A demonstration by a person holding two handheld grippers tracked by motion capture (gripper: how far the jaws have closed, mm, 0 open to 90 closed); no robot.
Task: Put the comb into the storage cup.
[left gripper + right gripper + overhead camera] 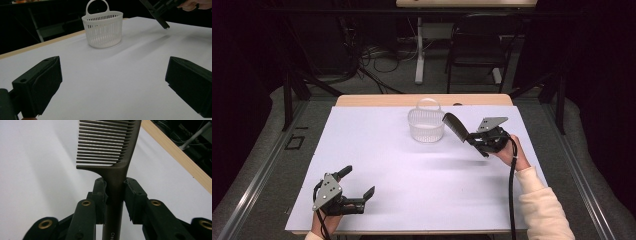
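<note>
Your right tongs [115, 192] clamp the comb [110, 152], its handle end hidden, raised beside the basket [426, 125] near the desk's [377, 150] far edge; left tongs [358, 187] gape empty at the near-left corner.

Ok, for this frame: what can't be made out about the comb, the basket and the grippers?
- Comb: in the right gripper view its tip is cut by the top edge and the handle print by the bottom edge.
- Basket: its inside is too small in the high view and walled off in the left gripper view.
- Left gripper: its hand is cut by the bottom edge of the high view.
</note>
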